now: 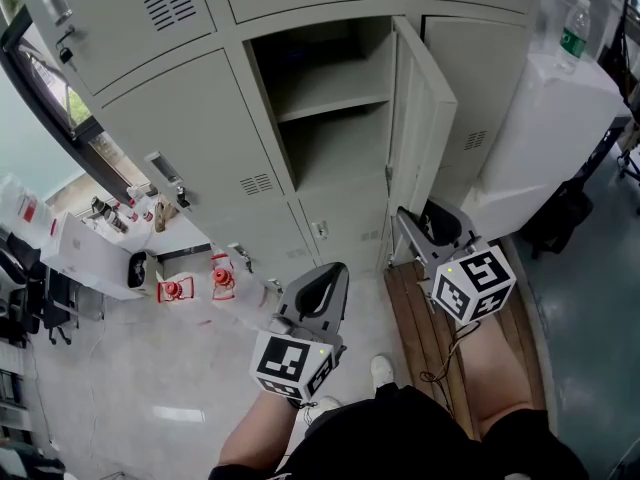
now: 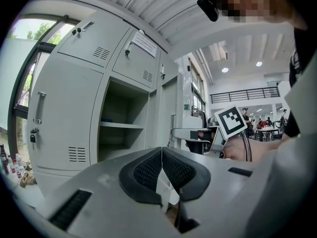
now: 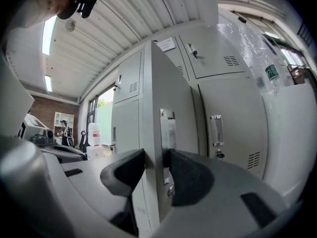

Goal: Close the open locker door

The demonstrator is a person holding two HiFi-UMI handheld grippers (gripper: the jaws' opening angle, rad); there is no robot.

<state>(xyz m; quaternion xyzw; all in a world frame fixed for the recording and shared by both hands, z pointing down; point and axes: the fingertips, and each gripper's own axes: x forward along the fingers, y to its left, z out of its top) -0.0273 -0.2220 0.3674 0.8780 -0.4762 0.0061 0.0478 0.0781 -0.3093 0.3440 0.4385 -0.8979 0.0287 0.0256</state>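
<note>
Pale grey metal locker door (image 1: pixel 420 118) stands wide open; right gripper (image 3: pixel 156 170) clamps its free edge, left gripper (image 2: pixel 162 165) is closed empty, so the whole swing remains

Bright, even daylight from window (image 1: pixel 70 108) at left; ceiling lamps (image 2: pixel 225 69) add blown-out spots. Pale floor (image 1: pixel 150 388) carries soft glare streak. Open locker compartment (image 1: pixel 330 118) shaded, darkest at back. Both gripper views fisheye: black corners, bowed lines. Left claw (image 2: pixel 162 155) and right claw (image 3: pixel 156 157) slightly soft near lens; locker door (image 3: pixel 153 108) crisper.
</note>
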